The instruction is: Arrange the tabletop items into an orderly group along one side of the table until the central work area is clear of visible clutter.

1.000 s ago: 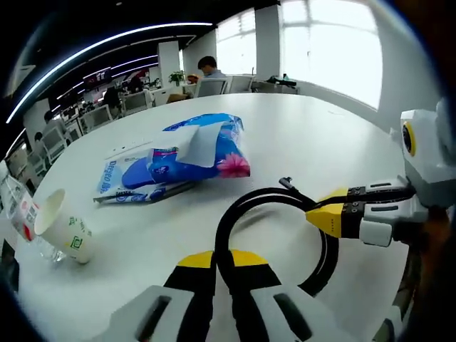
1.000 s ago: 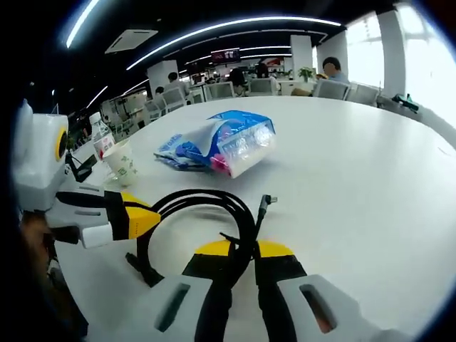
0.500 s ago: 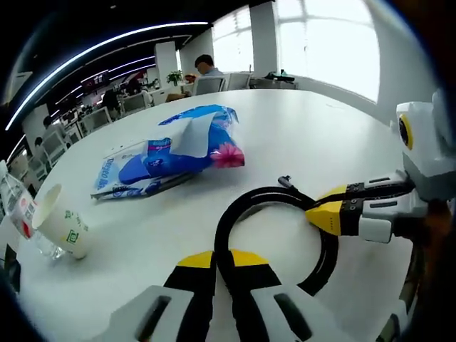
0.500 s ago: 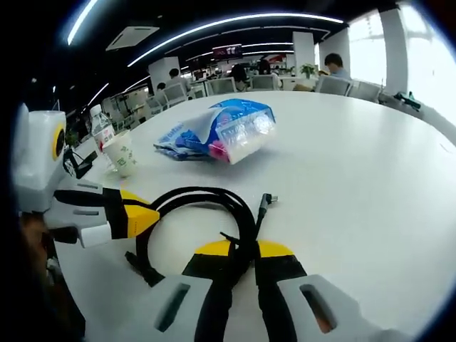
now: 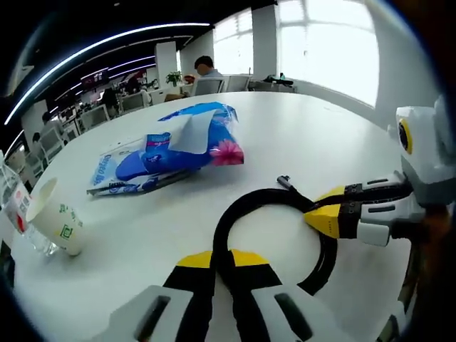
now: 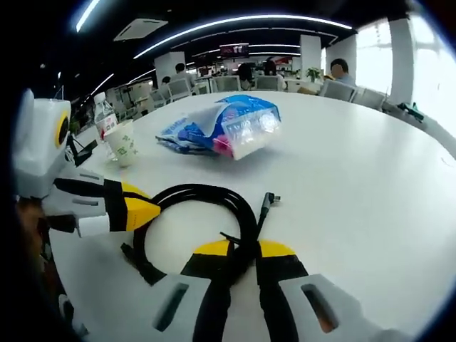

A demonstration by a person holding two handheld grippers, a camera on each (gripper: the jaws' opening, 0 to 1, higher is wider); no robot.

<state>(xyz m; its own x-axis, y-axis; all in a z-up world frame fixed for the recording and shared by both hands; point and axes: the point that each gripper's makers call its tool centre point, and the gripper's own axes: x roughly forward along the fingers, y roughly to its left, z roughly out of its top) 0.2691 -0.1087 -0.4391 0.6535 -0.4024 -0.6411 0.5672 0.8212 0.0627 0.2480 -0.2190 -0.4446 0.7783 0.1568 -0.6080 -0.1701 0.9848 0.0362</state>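
Observation:
A black cable (image 5: 235, 206) lies coiled in a loop on the round white table (image 5: 313, 128). My left gripper (image 5: 222, 258) is shut on the near side of the loop. My right gripper (image 5: 313, 217) comes in from the right, shut on the loop's far side. In the right gripper view, the right gripper (image 6: 243, 249) pinches the cable (image 6: 206, 192) near its plug end (image 6: 268, 201), and the left gripper (image 6: 151, 211) holds the loop's left side. Blue tissue packs (image 5: 189, 139) lie beyond the cable. A paper cup (image 5: 55, 224) leans at the left edge.
A water bottle (image 6: 105, 121) stands by the paper cup (image 6: 122, 142) near the table's rim, with the blue packs (image 6: 235, 125) to their right. Bare tabletop (image 6: 356, 164) stretches right of the cable. People sit at desks in the office behind.
Both views have shifted a little with the hands. The cable loop stays held between the two grippers, and the packs, cup and bottle keep their places.

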